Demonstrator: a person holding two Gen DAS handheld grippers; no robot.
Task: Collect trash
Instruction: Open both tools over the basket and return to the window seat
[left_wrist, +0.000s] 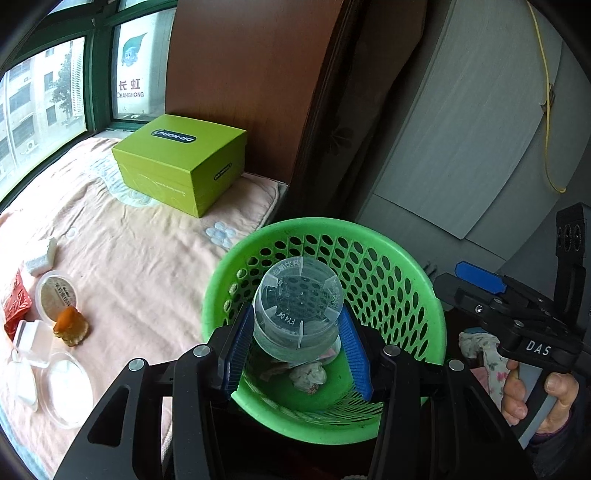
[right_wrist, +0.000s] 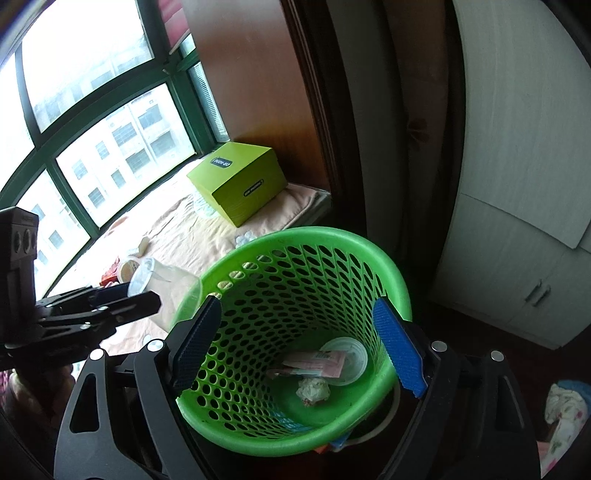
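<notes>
My left gripper (left_wrist: 295, 332) is shut on a clear plastic cup (left_wrist: 299, 302), bottom facing the camera, held over the mouth of the green perforated basket (left_wrist: 406, 273). In the right wrist view the cup (right_wrist: 166, 284) hangs at the basket's (right_wrist: 332, 240) left rim. My right gripper (right_wrist: 295, 339) is open and empty above the basket. Inside lie a crumpled tissue (right_wrist: 313, 390), a pink wrapper (right_wrist: 317, 363) and a clear lid (right_wrist: 351, 356). More trash lies on the bed at left: an orange food piece (left_wrist: 70, 326), a round lidded tub (left_wrist: 55, 295), a red packet (left_wrist: 14, 304) and clear plastic lids (left_wrist: 66, 387).
A lime-green box (left_wrist: 181, 162) sits on the pink bedspread (left_wrist: 140, 258) by the window. A brown wooden panel (left_wrist: 251, 74) and a white cabinet (right_wrist: 517, 184) stand behind the basket. A floral cloth (right_wrist: 565, 406) lies at the right.
</notes>
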